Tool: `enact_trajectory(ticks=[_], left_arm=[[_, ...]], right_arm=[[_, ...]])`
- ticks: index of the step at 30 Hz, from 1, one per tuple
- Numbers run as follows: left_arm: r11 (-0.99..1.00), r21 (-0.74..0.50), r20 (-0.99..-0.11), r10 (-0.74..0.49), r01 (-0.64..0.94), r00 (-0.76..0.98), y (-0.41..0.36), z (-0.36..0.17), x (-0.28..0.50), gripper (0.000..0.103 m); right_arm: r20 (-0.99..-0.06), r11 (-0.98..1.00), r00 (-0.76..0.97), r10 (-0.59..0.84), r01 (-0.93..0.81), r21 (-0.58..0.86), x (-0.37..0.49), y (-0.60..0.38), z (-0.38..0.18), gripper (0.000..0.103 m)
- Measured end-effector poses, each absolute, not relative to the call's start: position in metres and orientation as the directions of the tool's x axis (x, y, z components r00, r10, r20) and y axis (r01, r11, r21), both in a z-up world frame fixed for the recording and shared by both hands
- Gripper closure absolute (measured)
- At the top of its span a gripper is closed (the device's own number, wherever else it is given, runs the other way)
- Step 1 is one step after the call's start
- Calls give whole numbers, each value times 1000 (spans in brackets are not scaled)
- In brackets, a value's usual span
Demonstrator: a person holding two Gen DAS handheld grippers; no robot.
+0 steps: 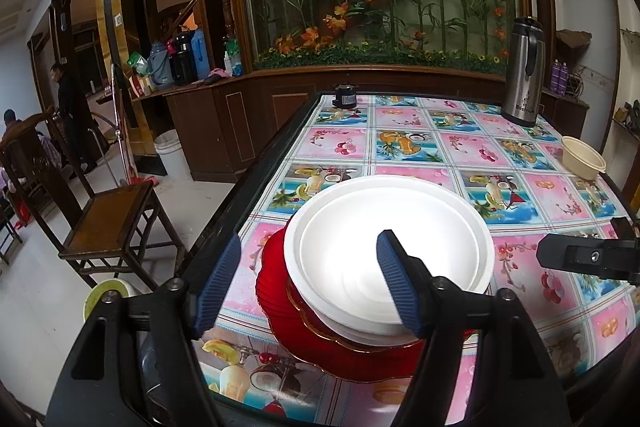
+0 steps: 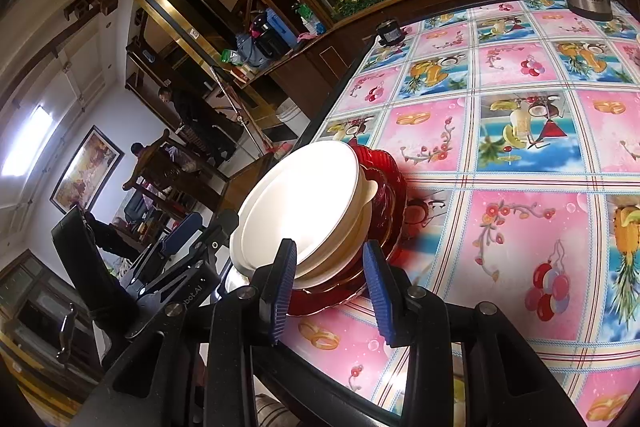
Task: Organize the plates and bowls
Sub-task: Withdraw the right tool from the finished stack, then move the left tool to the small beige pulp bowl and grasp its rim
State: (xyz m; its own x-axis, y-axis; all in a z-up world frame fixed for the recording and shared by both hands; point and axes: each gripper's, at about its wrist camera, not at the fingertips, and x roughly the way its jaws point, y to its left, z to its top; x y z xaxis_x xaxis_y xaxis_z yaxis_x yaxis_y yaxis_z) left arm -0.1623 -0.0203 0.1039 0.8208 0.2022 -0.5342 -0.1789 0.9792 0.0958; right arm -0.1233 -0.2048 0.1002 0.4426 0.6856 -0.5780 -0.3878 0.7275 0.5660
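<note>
A stack of white plates [image 1: 384,251] rests on red scalloped plates [image 1: 280,279] near the table's front left corner. My left gripper [image 1: 308,283] is open. Its right pad hangs over the white plates and its left pad is beyond the table's edge; neither presses on anything. In the right wrist view the white plates [image 2: 304,195] and red plates [image 2: 386,195] lie just past my right gripper [image 2: 330,287], whose pads stand apart and grip nothing. From the left wrist view the right gripper [image 1: 546,257] is off to the right, apart from the stack. A beige bowl [image 1: 582,157] sits far right.
A steel thermos [image 1: 524,75] stands at the back right of the fruit-patterned table [image 1: 404,147], and a small black object [image 1: 345,95] at its far edge. To the table's left stand a wooden chair [image 1: 108,219] and a white bucket [image 1: 172,155]. People are at the far left.
</note>
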Motion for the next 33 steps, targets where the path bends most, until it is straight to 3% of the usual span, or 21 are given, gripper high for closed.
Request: enact_trajectory(ticks=[11, 19, 24, 33], left_arm=[[994, 64, -506, 109, -89, 856, -48, 123, -165, 30], [986, 7, -601, -127, 164, 789, -125, 115, -133, 29], [957, -53, -676, -243, 284, 695, -170, 101, -106, 29], [898, -197, -725, -403, 393, 559, -249, 118, -17, 29]], right_arm=[[-555, 734, 491, 671, -335, 591, -119, -239, 102, 63], [-534, 752, 585, 610, -215, 623, -103, -310, 100, 63], [-542, 784, 679, 496, -82, 615, -90, -379, 102, 62], [-575, 746, 785, 231, 236, 623, -54, -512, 99, 61]])
